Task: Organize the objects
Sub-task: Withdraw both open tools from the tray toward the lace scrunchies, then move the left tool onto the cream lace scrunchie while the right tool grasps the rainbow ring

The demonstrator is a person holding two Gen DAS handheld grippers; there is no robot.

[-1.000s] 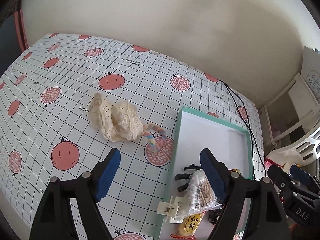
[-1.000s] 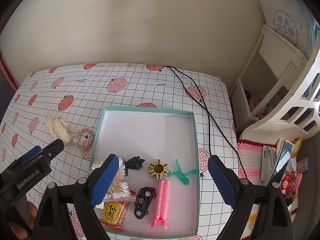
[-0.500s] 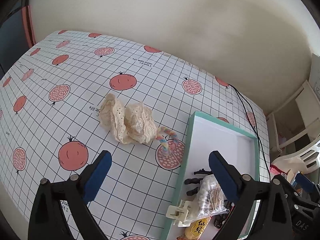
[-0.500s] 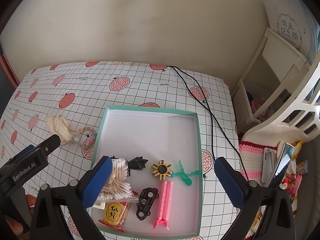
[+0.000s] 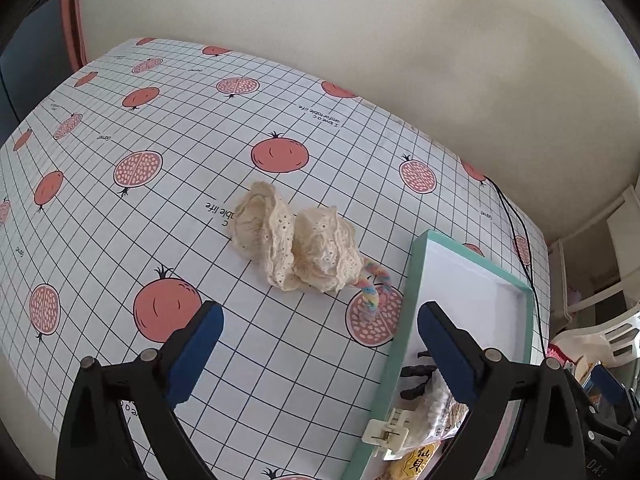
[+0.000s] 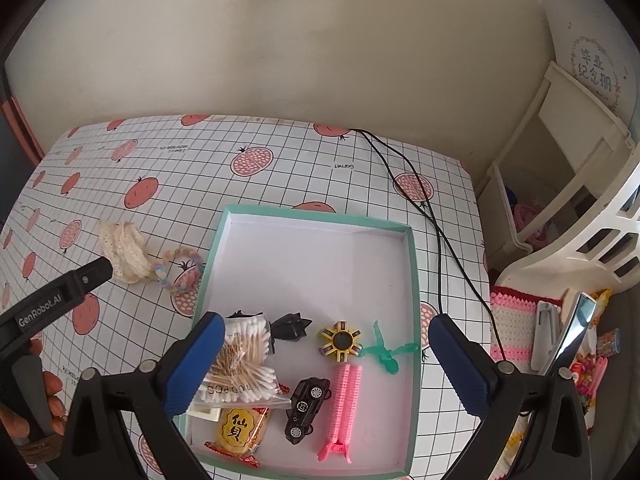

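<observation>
Lace cloth (image 5: 294, 250): frame centre, above left gripper (image 5: 316, 320), nearer it; both grippers spread, empty; right gripper (image 6: 320, 344) over tray (image 6: 414, 320).

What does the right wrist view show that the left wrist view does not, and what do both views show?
Only the right wrist view shows the pink comb-like clip, the black toy car, the yellow-and-black spinner and the green ribbon, all inside the box, and the left gripper from outside.

Only the left wrist view shows the left gripper head-on, jaws open, short of the lace cloth.

Both show the cream lace cloth, the pastel braided loop, the teal box, the cotton swab bag and the black cable.
</observation>
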